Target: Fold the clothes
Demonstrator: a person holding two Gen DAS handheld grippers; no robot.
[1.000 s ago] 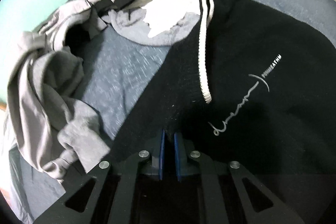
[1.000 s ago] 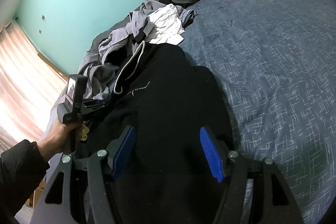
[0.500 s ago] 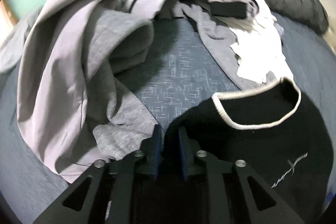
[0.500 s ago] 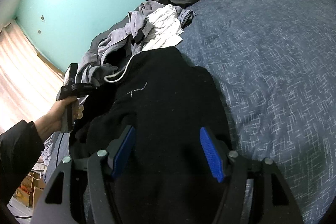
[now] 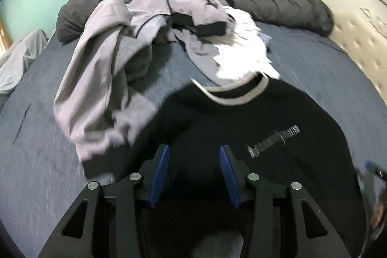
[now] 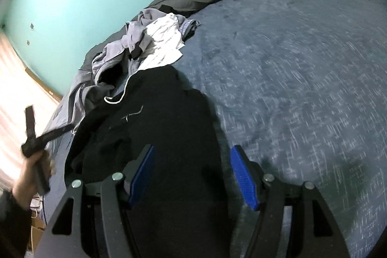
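Now both grippers, left (image 5: 192, 174) and right (image 6: 193, 177), spread over black sweater (image 5: 241, 137); blue bed (image 6: 302, 76) free rightward

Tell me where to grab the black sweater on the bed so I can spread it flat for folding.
Grip the black sweater at its shoulder edge beside the pale-trimmed collar, coming in low from the near side. It lies chest-up, collar pointing away, so both shoulders are probably reachable there. The left tool and right tool are both open above it. The grey garment overlaps its left side.
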